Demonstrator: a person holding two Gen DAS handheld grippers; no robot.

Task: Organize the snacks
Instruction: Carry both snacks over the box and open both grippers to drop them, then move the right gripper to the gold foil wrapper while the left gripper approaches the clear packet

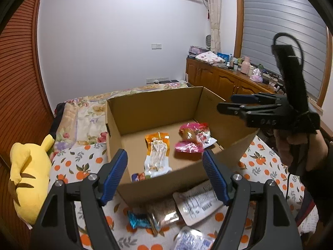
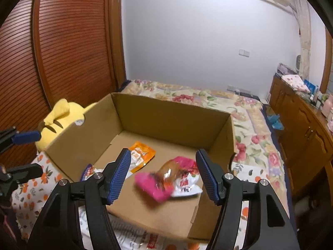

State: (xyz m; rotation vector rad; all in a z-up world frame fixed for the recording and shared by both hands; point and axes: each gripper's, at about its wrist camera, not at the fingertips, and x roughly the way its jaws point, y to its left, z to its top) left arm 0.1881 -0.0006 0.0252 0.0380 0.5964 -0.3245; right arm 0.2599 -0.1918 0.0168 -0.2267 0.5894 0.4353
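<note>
An open cardboard box (image 1: 133, 112) (image 2: 166, 112) stands on the bed. Inside lie an orange and white snack packet (image 1: 157, 152) (image 2: 140, 154), a pink-wrapped snack (image 1: 188, 143) (image 2: 164, 179), blurred in the right wrist view, and a white and red packet (image 1: 205, 138) (image 2: 187, 185). My left gripper (image 1: 165, 173) is open and empty over the box's near wall. My right gripper (image 2: 164, 175) is open and empty just above the pink snack; it also shows in the left wrist view (image 1: 231, 102). More packets (image 1: 195, 204) and a blue-wrapped sweet (image 1: 138, 220) lie in front of the box.
A yellow plush toy (image 1: 29, 177) (image 2: 60, 116) lies left of the box on an orange-print cloth (image 1: 68, 166). A floral quilt (image 2: 245, 125) covers the bed behind. Wooden cabinets (image 1: 220, 79) with clutter stand right; a slatted wooden wardrobe (image 2: 68, 41) stands left.
</note>
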